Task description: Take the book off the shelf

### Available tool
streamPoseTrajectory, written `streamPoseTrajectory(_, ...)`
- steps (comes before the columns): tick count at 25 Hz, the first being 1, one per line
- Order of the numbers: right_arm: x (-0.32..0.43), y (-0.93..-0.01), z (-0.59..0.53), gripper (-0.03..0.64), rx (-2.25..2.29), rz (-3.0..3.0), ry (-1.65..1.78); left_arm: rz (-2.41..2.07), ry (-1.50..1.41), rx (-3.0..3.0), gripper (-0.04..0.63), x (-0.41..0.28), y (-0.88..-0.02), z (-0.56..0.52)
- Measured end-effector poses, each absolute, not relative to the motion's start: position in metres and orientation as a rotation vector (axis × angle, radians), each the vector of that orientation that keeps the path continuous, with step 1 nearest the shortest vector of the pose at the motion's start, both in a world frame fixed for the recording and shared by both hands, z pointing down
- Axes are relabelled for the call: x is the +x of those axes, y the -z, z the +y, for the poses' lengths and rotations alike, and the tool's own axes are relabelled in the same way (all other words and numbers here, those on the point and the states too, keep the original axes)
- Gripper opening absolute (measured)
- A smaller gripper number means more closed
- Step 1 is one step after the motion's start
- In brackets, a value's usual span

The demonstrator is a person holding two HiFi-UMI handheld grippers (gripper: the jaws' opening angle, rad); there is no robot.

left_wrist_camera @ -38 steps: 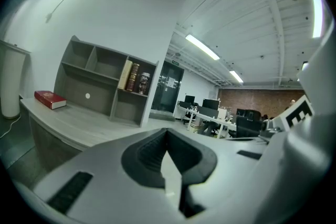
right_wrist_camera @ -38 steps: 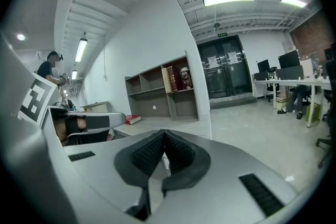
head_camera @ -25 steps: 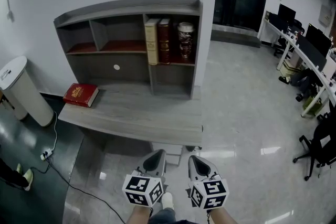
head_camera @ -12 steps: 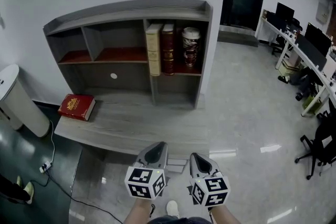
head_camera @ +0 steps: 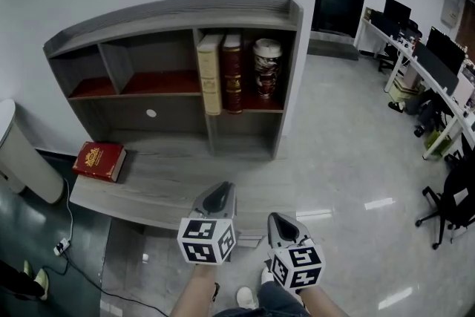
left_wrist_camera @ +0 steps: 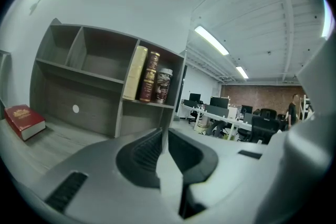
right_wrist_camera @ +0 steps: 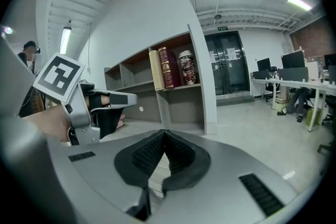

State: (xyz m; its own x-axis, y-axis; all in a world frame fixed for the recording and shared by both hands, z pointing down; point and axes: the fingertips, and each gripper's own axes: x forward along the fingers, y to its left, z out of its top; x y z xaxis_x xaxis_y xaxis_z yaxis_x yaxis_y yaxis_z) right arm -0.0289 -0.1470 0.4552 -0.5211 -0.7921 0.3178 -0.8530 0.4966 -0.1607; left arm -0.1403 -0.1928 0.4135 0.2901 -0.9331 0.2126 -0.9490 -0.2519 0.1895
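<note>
In front of the shelf [head_camera: 178,10], the left gripper [head_camera: 217,195] and right gripper [head_camera: 280,223] have come nearer than a second ago. Both have jaws pressed together, holding nothing. The cream book [head_camera: 209,74] still stands far off in the top right space, so the reach comes next.

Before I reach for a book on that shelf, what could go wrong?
The cream book and dark red book stand side by side, with a decorated jar right of them in the same compartment: pulling one could drag its neighbour or tip the jar. The left gripper and right gripper both have shut fingers, which could push a spine back.
</note>
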Motion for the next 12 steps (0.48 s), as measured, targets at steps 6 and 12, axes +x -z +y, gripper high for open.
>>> streamPoseTrajectory(6, -0.029, -0.456, -0.179, 0.008, 1.396, -2.541, -0.449, -1.738, -0.086, 2.274, 0.018, -0.14, -0.409, -0.232)
streamPoseTrajectory(12, -0.031, -0.456, -0.218, 0.008, 1.352, -2.559, -0.443, -1.773, -0.089, 2.248, 0.052, -0.142, -0.405, -0.271)
